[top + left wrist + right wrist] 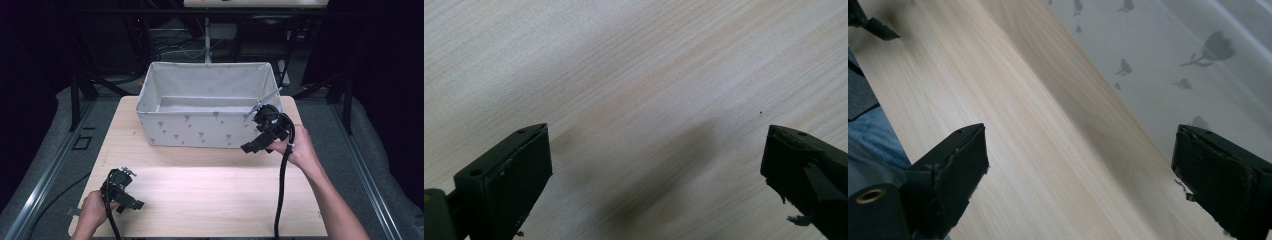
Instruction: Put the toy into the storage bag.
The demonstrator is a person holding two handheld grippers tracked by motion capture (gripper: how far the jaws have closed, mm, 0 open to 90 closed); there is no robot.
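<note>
Fabric basket (200, 125), grey-white with small printed flowers, stands at the far edge of the counter (210, 195). From the high view, my right claw (260, 127) hangs just beside the basket's front right corner, and my left claw (120, 187) sits near the front left corner of the counter. In the left gripper view, my left claw (656, 175) has its jaws wide apart over bare wood. In the right gripper view, my right claw (1078, 175) is also spread apart, with the basket wall (1168, 60) close by.
</note>
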